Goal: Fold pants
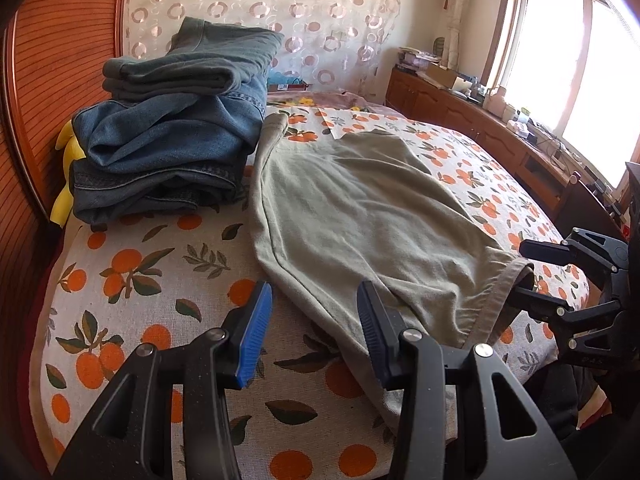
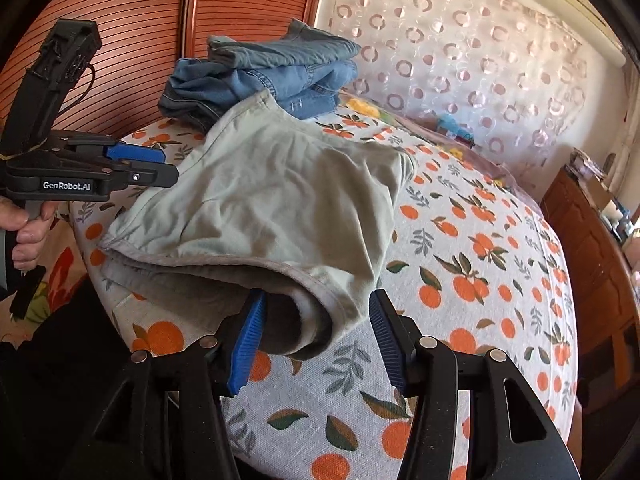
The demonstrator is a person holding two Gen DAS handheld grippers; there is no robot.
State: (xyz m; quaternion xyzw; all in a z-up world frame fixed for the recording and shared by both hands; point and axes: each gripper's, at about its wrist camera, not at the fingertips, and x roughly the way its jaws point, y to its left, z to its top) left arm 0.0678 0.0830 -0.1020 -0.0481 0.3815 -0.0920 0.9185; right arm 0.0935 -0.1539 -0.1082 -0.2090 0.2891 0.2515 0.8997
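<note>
From the left wrist view, our left gripper (image 1: 316,320) is spread wide, gripping nothing, with the grey-green pants (image 1: 360,216) just ahead on the bedspread (image 1: 132,276), their near edge beside its right finger. From the right wrist view, our right gripper (image 2: 316,332) gapes around the hem. We should pinch both layers together, then lift evenly.
</note>
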